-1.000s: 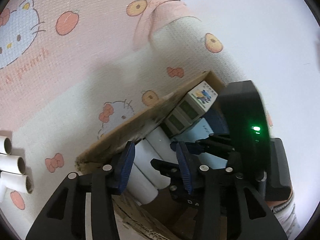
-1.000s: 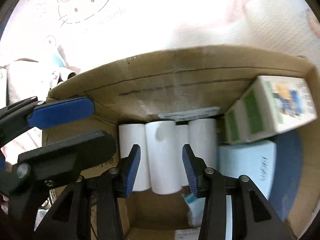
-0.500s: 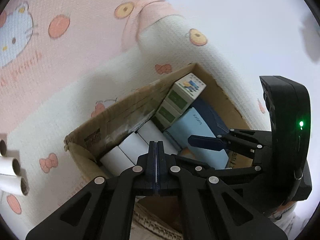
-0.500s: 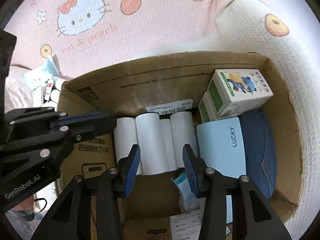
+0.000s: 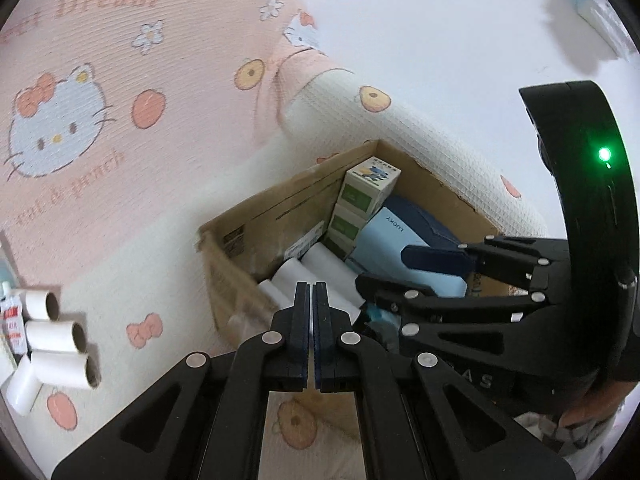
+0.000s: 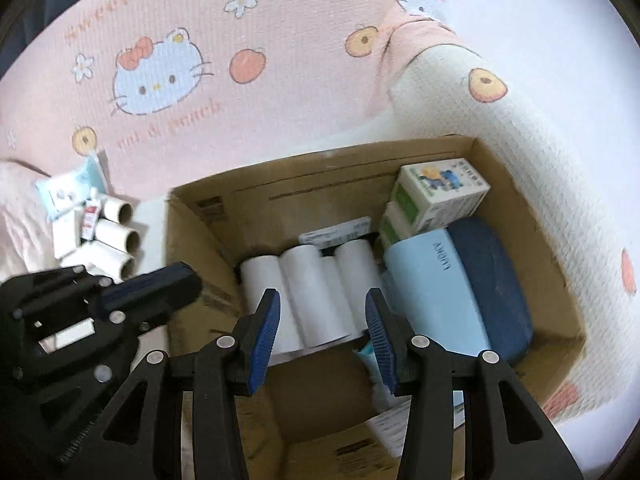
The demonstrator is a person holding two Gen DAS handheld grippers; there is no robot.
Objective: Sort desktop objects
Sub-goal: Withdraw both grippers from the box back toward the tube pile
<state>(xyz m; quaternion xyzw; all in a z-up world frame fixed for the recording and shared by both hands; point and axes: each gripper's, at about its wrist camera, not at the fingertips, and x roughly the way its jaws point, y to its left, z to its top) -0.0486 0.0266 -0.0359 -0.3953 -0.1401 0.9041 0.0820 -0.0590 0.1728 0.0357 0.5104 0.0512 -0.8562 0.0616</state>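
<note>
An open cardboard box (image 6: 320, 156) (image 5: 280, 204) stands on a pink cartoon-cat blanket. Inside lie several white paper rolls (image 6: 308, 280) (image 5: 320, 260), two green-and-white cartons (image 6: 436, 196) (image 5: 368, 188), a light-blue pouch (image 6: 436, 284) (image 5: 392, 236) and a dark blue case (image 6: 496, 276). My right gripper (image 6: 320, 304) (image 5: 384, 268) hovers open above the rolls with nothing between its fingers. My left gripper (image 5: 311, 292) (image 6: 176, 280) is shut and empty, over the box's left wall.
Left of the box, several loose white rolls (image 5: 56, 336) (image 6: 116, 236) lie on the blanket with a small tube (image 6: 90, 216) and a tissue pack (image 6: 68, 192). A folded blanket edge (image 6: 440, 64) rises behind the box. A white wall lies beyond.
The left gripper's jaws went from open to shut with nothing in them. Both grippers drew up and back from the box, so more of it and the blanket shows.
</note>
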